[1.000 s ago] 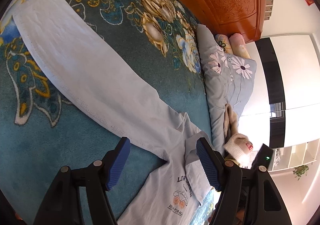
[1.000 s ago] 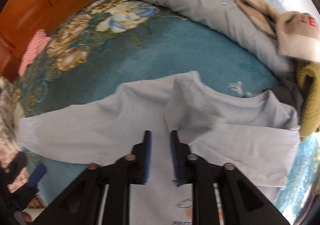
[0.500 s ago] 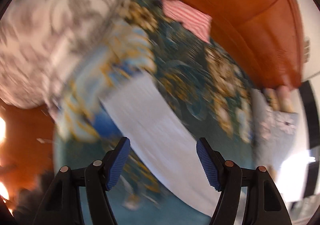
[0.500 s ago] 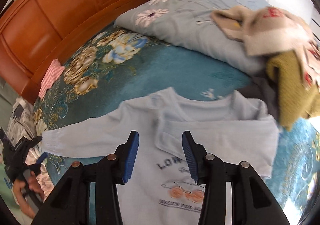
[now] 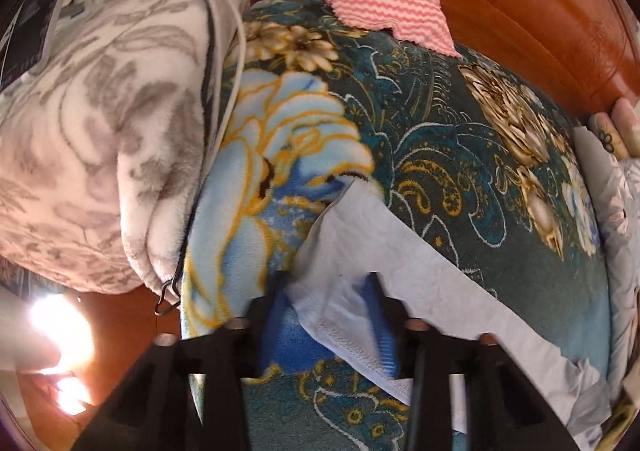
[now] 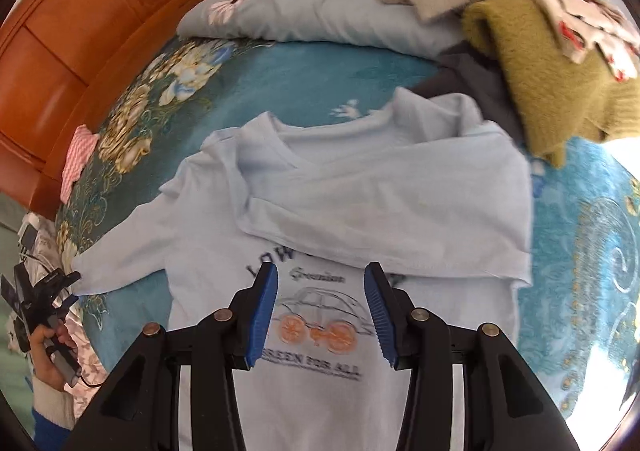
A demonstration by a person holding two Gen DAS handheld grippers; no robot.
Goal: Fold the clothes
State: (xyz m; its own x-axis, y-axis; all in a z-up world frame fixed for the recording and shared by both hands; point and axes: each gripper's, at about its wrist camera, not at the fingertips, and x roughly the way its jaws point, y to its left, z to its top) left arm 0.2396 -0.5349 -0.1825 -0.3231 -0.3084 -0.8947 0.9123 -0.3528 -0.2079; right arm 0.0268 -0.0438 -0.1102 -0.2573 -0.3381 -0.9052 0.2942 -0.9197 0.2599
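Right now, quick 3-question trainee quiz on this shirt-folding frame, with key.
1. True or false: the light blue shirt has one sleeve already folded across its chest.
2. Which gripper has the cuff of the outstretched sleeve between its fingers? A left gripper B right gripper
3. Fill in: the pink striped cloth lies beside the wooden ____.

Key: 1 true; 2 A; 3 headboard.

A bed (image 6: 304,87) under a teal floral blanket carries everything. The pale blue shirt (image 6: 360,211) lies spread on it. Beyond the shirt lies a blue daisy-print quilt (image 6: 320,7); to its right an olive sweater (image 6: 548,79); left of it, by the wooden headboard (image 6: 80,23), a pink striped cloth (image 6: 78,163).
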